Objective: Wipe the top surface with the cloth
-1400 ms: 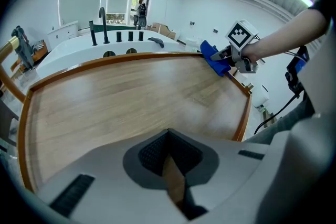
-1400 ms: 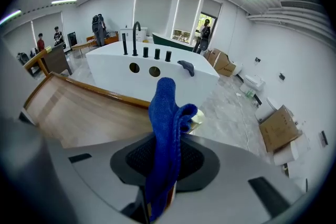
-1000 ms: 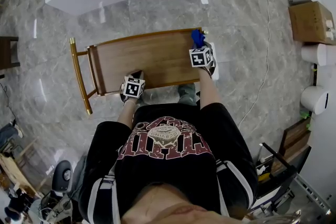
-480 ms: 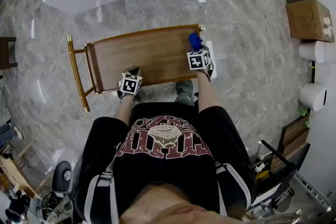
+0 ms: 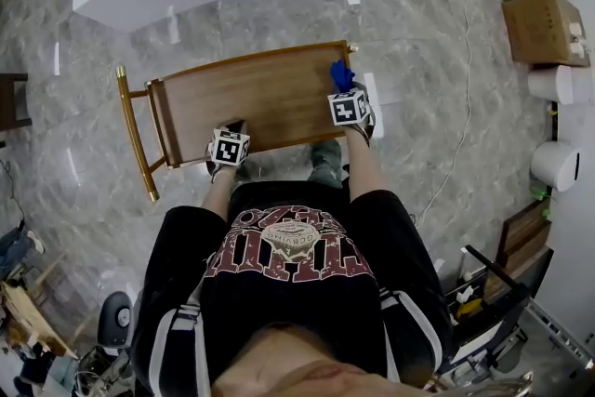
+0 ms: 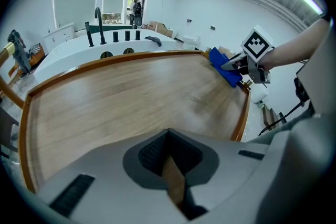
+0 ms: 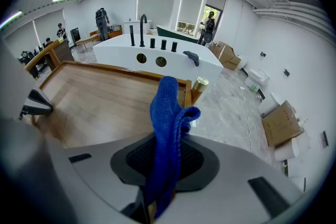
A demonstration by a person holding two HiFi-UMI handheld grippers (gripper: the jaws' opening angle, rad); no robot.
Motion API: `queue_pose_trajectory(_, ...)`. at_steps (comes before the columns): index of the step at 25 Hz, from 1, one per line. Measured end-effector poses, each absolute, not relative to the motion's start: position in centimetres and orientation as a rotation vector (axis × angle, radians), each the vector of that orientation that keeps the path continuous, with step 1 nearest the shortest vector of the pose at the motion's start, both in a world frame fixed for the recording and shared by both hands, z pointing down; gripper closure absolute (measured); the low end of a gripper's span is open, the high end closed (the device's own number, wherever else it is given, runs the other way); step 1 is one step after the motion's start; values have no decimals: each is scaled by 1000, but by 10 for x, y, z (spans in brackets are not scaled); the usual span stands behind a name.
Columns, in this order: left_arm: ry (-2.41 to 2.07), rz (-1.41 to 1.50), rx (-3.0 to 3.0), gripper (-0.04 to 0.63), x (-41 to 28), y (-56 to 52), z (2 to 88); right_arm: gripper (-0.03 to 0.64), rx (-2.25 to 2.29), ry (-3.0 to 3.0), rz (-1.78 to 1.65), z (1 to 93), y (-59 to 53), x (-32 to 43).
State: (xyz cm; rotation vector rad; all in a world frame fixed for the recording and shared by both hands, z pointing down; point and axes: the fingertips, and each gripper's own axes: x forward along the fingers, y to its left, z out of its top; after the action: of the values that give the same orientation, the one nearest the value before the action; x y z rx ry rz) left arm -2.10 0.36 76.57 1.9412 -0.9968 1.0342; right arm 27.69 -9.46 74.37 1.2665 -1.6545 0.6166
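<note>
Left hand-held gripper (image 5: 232, 135): I read its jaws as nipped on the near rim of the wooden surface (image 5: 260, 98).
Cloth (image 5: 342, 73): blue, on the surface's right edge, near the far corner.
Right hand-held gripper (image 5: 347, 92): jaws clamped on the cloth, which sticks out ahead of them.
</note>
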Motion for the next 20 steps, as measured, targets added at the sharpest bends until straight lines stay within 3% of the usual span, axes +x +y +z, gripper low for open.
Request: queue_pose_trajectory(20,-1032,993,1922,549,-20,2,764,531,1195,-1665,657,746,-91,241)
